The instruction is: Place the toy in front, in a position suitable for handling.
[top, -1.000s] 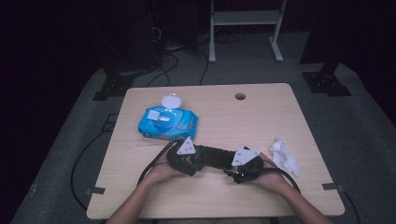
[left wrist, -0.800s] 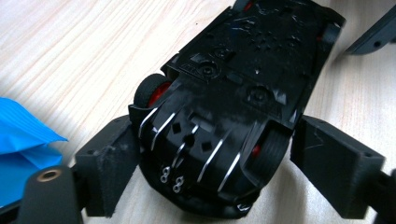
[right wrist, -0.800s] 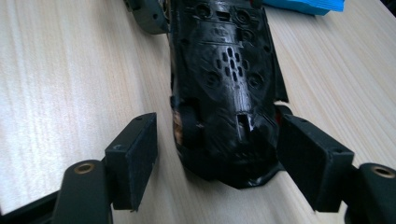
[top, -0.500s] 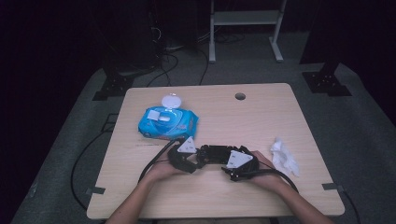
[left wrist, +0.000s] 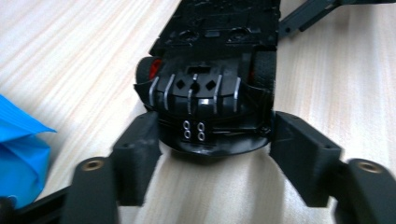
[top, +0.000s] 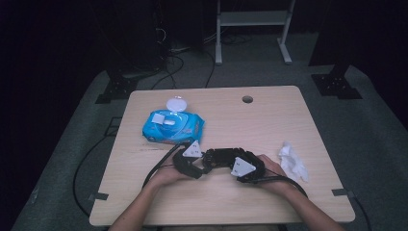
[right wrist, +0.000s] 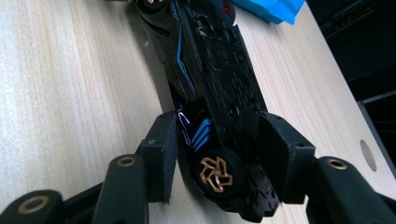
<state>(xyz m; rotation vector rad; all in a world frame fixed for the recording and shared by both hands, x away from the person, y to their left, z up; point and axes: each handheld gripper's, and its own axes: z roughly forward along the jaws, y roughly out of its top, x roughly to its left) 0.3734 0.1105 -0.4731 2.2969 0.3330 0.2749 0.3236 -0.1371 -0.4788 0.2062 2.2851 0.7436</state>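
Here, a black toy car (top: 222, 158) lies near the front middle of the wooden table (top: 269, 120), tipped so its underside shows, held between both grippers. The left gripper (left wrist: 212, 142) has just been opening a little; its jaws stand about half apart around the car's tail, the left pad touching the bodywork and the right one just beside it. The right gripper (right wrist: 219, 154) has just been closing, and its pads clamp the other end by a gold-spoked wheel (right wrist: 216, 173). A blue wipes pack (top: 172, 126) sits just behind, and a crumpled white tissue (top: 292, 161) lies to the right.
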